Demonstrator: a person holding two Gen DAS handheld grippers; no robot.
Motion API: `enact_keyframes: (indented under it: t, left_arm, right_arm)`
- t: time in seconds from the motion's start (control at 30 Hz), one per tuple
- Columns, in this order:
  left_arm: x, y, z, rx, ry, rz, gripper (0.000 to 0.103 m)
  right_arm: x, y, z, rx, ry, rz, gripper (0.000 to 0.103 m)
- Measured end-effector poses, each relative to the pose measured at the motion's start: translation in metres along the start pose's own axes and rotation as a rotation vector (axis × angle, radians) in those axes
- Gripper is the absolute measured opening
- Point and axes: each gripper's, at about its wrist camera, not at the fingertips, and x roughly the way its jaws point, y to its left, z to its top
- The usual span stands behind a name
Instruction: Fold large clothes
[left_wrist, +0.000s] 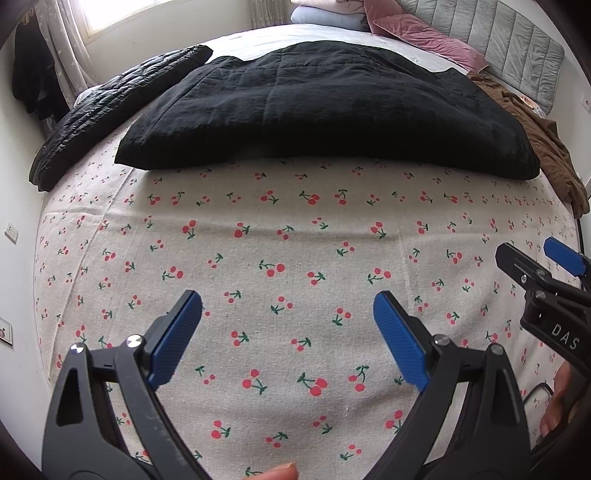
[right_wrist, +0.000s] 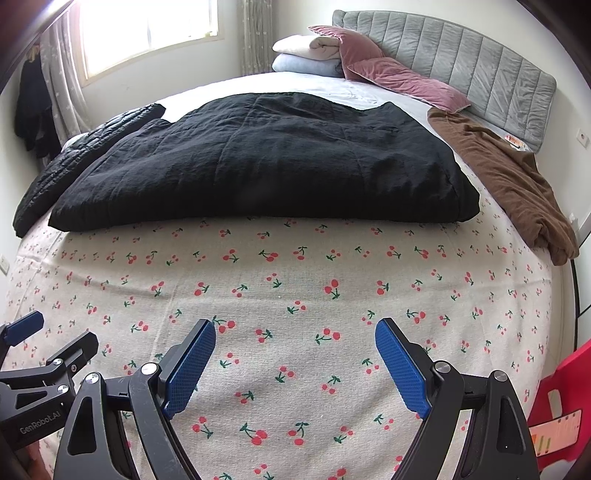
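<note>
A large black garment (left_wrist: 314, 110) lies folded flat across the middle of the bed, on a cherry-print sheet (left_wrist: 295, 258); it also shows in the right wrist view (right_wrist: 266, 166). My left gripper (left_wrist: 288, 332) is open and empty, above the sheet well short of the garment's near edge. My right gripper (right_wrist: 295, 362) is open and empty too, beside the left one; it shows at the right edge of the left wrist view (left_wrist: 535, 266). The left gripper shows at the lower left of the right wrist view (right_wrist: 48, 343).
A black quilted jacket (right_wrist: 85, 147) lies left of the garment. A brown garment (right_wrist: 509, 177) lies along the right bed edge. Pink pillows (right_wrist: 391, 74), folded bedding (right_wrist: 310, 55) and a grey headboard (right_wrist: 461, 55) are at the far end. A red object (right_wrist: 569, 398) stands at the right.
</note>
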Motion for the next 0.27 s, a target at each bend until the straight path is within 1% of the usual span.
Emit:
enact_keyframes:
  t: [0.27]
  left_arm:
    - [0.0080, -0.0001, -0.0017, 0.006, 0.011, 0.014, 0.094]
  right_arm:
    - [0.0069, 0.0011, -0.0019, -0.003, 0.021, -0.027, 0.090]
